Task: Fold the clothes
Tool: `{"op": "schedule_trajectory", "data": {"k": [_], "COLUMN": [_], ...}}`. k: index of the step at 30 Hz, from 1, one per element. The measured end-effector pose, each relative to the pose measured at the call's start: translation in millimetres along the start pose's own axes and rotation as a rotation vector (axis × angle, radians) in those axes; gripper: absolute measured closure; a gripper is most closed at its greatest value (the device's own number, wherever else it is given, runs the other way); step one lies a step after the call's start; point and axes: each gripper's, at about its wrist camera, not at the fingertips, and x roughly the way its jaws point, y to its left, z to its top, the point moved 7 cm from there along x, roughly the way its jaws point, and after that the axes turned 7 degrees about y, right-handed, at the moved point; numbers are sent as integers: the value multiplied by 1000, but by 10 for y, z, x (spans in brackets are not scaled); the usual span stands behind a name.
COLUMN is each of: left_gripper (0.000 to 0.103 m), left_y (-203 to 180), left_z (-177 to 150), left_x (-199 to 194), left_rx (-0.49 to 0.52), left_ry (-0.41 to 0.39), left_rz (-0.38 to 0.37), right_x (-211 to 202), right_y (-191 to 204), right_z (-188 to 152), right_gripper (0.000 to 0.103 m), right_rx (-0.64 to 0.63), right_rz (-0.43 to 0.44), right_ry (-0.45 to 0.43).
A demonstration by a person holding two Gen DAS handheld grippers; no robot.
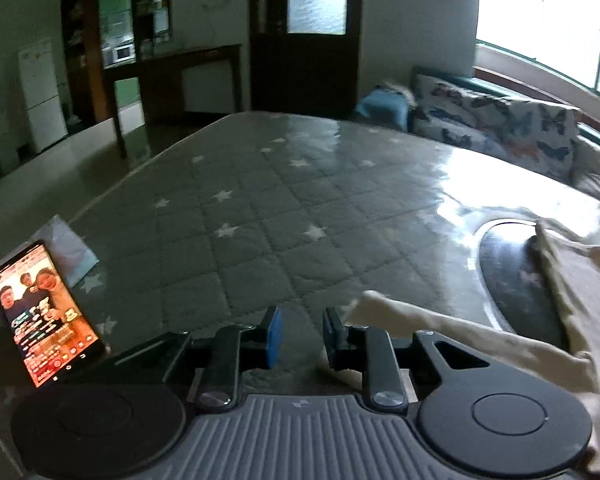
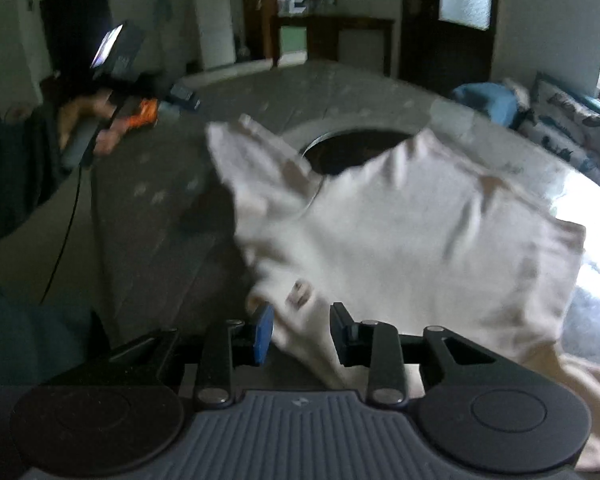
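A cream garment (image 2: 400, 232) lies spread and rumpled over the grey star-patterned table cover (image 2: 148, 216), one corner sticking up, all of it blurred. A bunched fold of it fills the gap between the pads of my right gripper (image 2: 302, 332), which is shut on it. In the left wrist view the same garment (image 1: 580, 276) lies at the right, with a strip of it reaching to just beside the right finger. My left gripper (image 1: 300, 332) stands open, and only the table cover (image 1: 260, 220) shows between its jaws.
A lit phone (image 1: 46, 316) leans at the table's left edge. A dark oval opening (image 1: 512, 276) shows in the cover beside the garment. A butterfly-print sofa (image 1: 500, 124) stands behind the table. A person's hand (image 2: 80, 116) holds the left gripper.
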Motion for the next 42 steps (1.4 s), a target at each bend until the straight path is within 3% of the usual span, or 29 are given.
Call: {"op": "schedule_trajectory", "data": {"k": [4,6,10,16,22,25,27,34,37,42], "left_gripper": [78,78,78,76,76,76,66,60,59,59], "left_y": [-375,-561,-647,-466,-368,-576,-806,-1888,-2288,-2639], "left_z": [-70,-107,-187,-254,-174,-37,57,391,514,619], "left_x": [-17,49,261,278,270,157,83,266,543,945], "left_rx": [55,100,132,188,181,207,239,344,388,422], "left_ry": [17,21,64,37,75,49,30,9,33,58], "left_rz": [-102,-115,-85,17,67,18,-24,-222,-240,-200], "right_x": [121,251,369,337,204,65,-12,-5,99,310], "right_y": [-83,-100,-16,93,-54,-369,-699,-1909,-2262,-2573], "right_z": [91,76,-55,-138,-93,-11,53,216,260,335], "right_gripper": [72,72,71,70,71,71,71,71,71,71], "right_rx": [41,58,46,0,74,108,156,399,484,531], "right_rz": [-5,2,8,2,59,-18,-83,-257,-272,-283], "right_ry": [-8,3,31,32,12,-10,-21,-61,-77,-80]}}
